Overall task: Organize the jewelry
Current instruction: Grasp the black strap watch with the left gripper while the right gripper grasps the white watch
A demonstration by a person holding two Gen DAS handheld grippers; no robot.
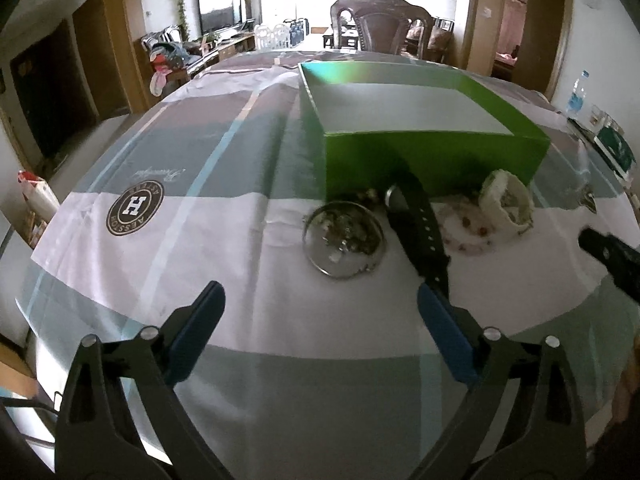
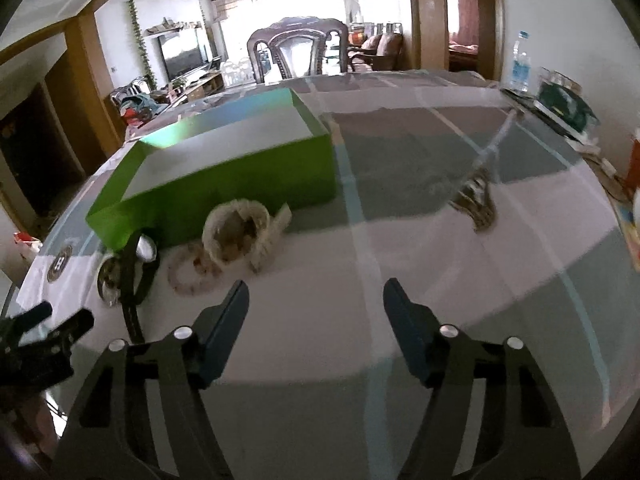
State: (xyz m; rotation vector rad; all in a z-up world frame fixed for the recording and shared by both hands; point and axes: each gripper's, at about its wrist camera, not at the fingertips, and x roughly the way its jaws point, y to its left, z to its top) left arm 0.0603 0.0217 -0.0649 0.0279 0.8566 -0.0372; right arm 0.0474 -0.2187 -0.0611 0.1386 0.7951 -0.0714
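A bright green box point(image 1: 436, 156) with a pale grey-white inside is seen on the surface, which is covered by a cloth point(image 1: 224, 216) blocked in grey, white and mauve with thin light-blue stripes (a round dark-brown emblem point(image 1: 134, 208) with a white H is printed on it). A black watch strap point(image 1: 420, 224), a silver-rimmed bangle point(image 1: 344, 240), a cream woven bracelet point(image 2: 236, 232) and pale pink beads point(image 2: 188, 274) are shown. Blue pads point(image 2: 224, 336) are carried on black jaws.
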